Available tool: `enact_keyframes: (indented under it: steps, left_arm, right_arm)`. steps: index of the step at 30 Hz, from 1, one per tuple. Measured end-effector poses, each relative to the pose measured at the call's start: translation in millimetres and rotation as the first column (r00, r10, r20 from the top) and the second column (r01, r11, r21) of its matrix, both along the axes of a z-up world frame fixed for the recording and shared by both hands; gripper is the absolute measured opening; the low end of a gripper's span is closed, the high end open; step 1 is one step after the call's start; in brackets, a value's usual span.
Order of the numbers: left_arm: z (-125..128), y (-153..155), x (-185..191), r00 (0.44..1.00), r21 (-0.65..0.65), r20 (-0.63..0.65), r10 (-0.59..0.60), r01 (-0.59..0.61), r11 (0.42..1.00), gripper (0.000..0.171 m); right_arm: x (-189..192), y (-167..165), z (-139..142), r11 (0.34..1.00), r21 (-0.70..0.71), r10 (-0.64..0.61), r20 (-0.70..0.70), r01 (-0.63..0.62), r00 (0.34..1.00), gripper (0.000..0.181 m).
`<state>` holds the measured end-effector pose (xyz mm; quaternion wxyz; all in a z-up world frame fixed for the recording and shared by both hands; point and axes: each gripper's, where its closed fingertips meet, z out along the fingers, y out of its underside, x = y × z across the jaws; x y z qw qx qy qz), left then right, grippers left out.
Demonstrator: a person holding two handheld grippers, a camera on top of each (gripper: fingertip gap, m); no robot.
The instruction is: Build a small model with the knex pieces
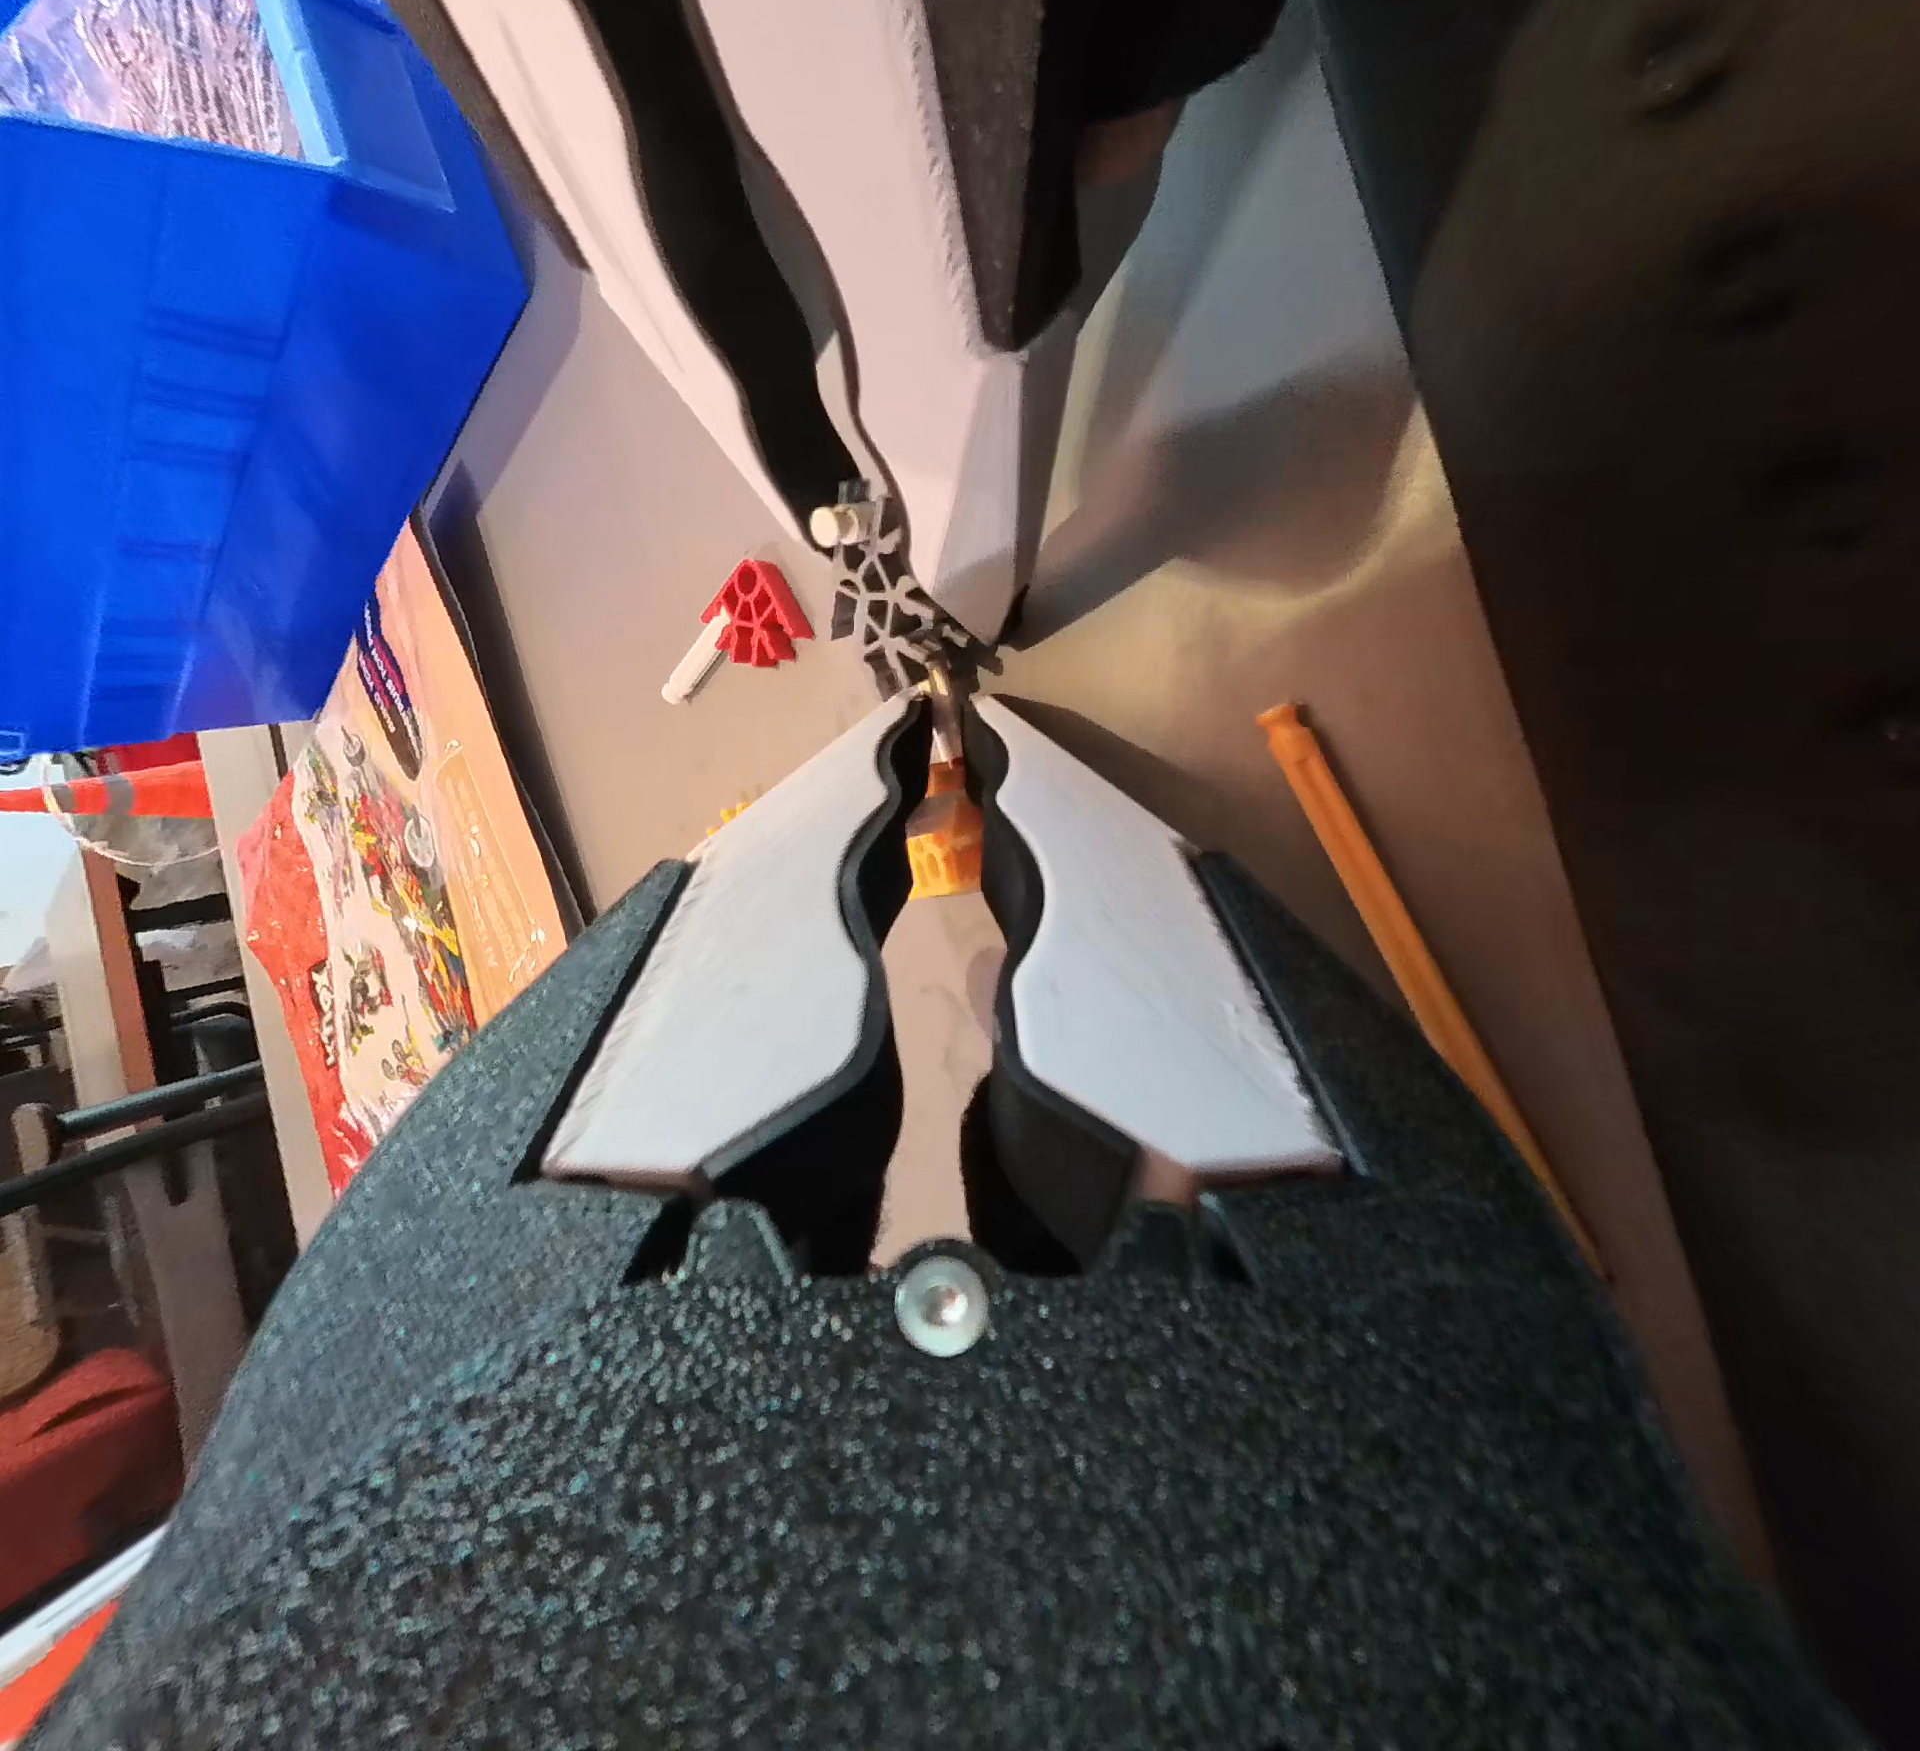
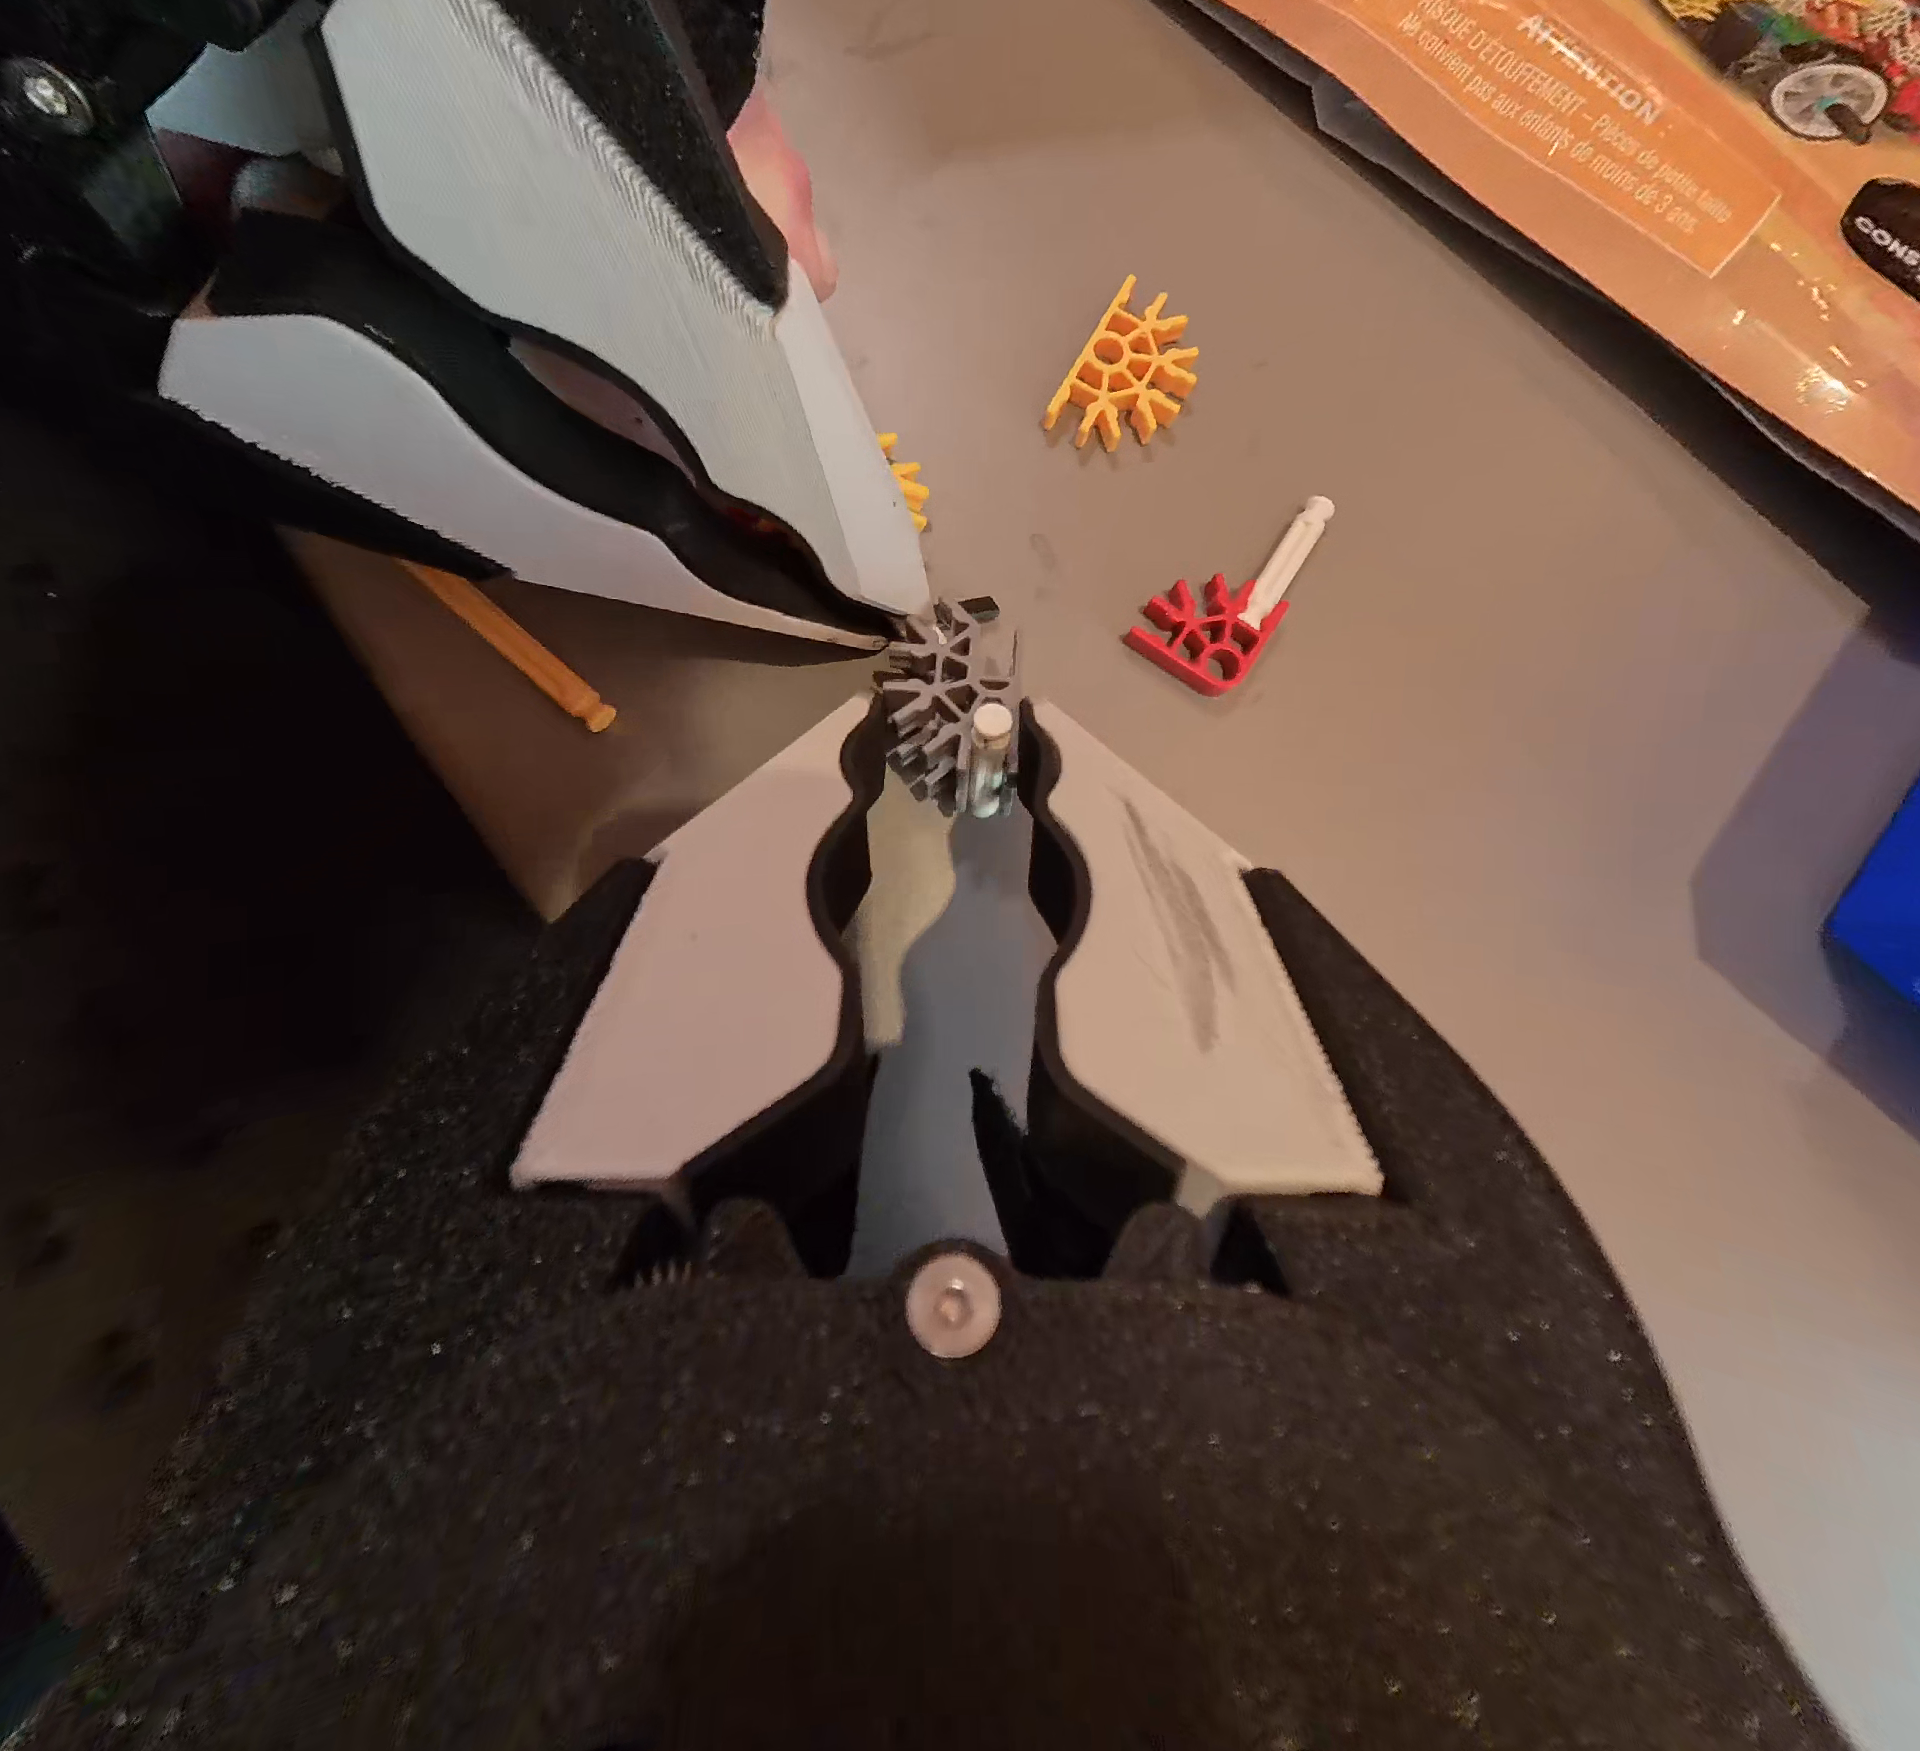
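In the right wrist view my right gripper (image 2: 945,725) is shut on a grey snowflake-shaped connector (image 2: 935,678) with a short white rod (image 2: 990,745) clipped in it. It holds the connector above the grey table (image 2: 1351,922). My left gripper (image 2: 899,626) comes in from the upper left and its tips touch the connector's far edge. In the left wrist view my left gripper (image 1: 943,709) is pinched shut on a short pale rod (image 1: 945,735) that meets the grey connector (image 1: 883,605). The right gripper (image 1: 904,584) reaches down from above.
On the table lie a red connector with a white rod (image 2: 1210,631), a yellow connector (image 2: 1122,366), another yellow one under the left gripper (image 1: 940,854) and a long orange rod (image 1: 1392,922). A printed parts bag (image 2: 1507,91) and a blue bin (image 1: 208,402) stand nearby.
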<state>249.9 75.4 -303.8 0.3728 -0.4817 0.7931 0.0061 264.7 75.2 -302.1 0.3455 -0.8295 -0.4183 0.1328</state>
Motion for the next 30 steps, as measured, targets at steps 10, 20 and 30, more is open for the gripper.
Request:
enact_keyframes:
  steps: [10,20,30]
  left_arm:
    - [-0.6,-1.0,1.5,0.994,0.147,-0.099,-0.035,0.05,0.988,0.004]
    - [-1.6,-2.0,3.0,0.969,0.204,-0.226,-0.104,0.151,0.967,0.002]
    - [2.0,1.2,2.6,0.969,0.186,-0.231,-0.093,0.138,0.973,0.008]
  right_arm:
    - [1.2,-1.7,-1.8,1.0,0.008,0.01,-0.01,-0.01,1.0,0.023]
    - [0.9,-1.9,-3.0,0.999,-0.049,0.006,-0.051,-0.008,0.999,0.023]
    - [2.3,1.1,0.2,1.0,-0.011,-0.006,-0.047,0.005,0.999,0.023]
